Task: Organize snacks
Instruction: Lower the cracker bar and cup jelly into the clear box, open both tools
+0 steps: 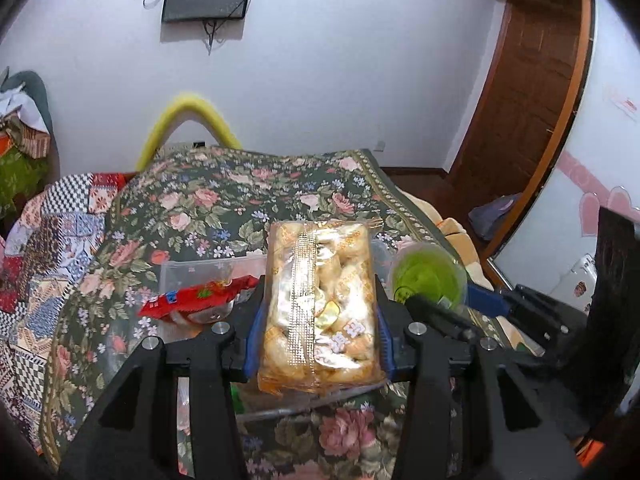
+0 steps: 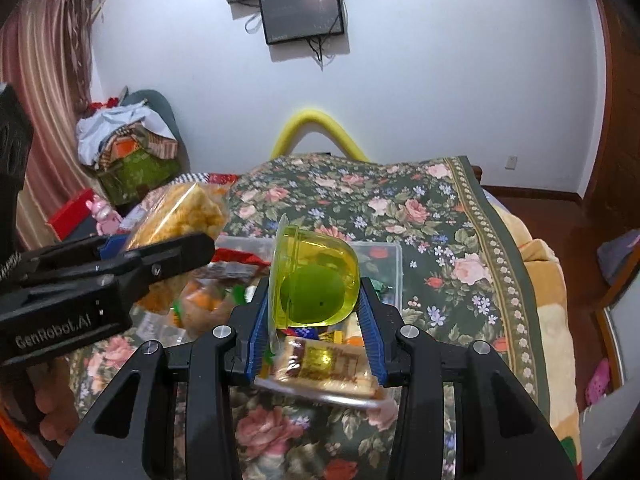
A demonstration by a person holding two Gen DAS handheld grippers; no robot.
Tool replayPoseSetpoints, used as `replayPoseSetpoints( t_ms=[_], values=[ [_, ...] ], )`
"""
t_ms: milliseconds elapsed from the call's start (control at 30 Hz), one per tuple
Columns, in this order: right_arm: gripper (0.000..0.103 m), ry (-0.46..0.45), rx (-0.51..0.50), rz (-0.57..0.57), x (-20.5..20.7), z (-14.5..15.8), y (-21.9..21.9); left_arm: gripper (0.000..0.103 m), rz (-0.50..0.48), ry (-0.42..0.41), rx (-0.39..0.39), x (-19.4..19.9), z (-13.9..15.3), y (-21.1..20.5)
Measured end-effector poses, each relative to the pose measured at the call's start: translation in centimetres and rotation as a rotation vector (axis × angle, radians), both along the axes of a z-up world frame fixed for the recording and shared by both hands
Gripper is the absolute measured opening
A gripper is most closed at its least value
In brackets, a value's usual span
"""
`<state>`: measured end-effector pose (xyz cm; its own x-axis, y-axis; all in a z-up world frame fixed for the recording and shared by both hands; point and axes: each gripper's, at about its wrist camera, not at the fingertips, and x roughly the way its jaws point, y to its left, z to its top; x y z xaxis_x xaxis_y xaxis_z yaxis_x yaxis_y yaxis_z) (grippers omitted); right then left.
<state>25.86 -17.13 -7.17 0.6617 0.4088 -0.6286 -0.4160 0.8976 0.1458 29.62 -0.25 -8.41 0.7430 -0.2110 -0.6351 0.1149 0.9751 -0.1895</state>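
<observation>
My left gripper [image 1: 318,304] is shut on a clear packet of golden pastries [image 1: 320,300], held lengthwise above the floral cloth. The same packet [image 2: 180,216] shows at the left of the right wrist view, in the left gripper's black fingers [image 2: 168,256]. My right gripper [image 2: 314,300] is shut on a yellow-green jelly cup [image 2: 312,280] lying on its side, its blue pads against the cup's walls; that cup [image 1: 428,276] appears to the right in the left wrist view. Behind stands a clear plastic container [image 1: 192,272] [image 2: 388,256] with a red snack packet [image 1: 196,300] at its front.
A floral cloth [image 1: 240,200] covers the table. Below the right gripper lie more wrapped snacks [image 2: 320,360] and an orange-filled bag [image 2: 204,308]. A yellow foam arch [image 2: 316,124] stands behind the table, and a pile of clothes [image 2: 128,136] lies at the far left.
</observation>
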Motion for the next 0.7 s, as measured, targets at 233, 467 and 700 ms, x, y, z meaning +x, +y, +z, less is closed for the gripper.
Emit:
replayPoseSetpoints(
  t_ms=[233,467,700],
  values=[
    [0.038,0.072,-0.009,-0.002,2.5,-2.2,0.3,0.045,0.028,0.038,0.004,3.5,-1.9,0.1],
    [0.038,0.125,-0.036,0.002,3.4,-3.8,0.7,0.045,0.024,0.054,0.004,4.5,-3.0,0.2],
    [0.038,0.104,-0.027,0.001,2.5,-2.4,0.2,0.045,0.024,0.078,-0.031,3.3,-3.4,0.8]
  ],
)
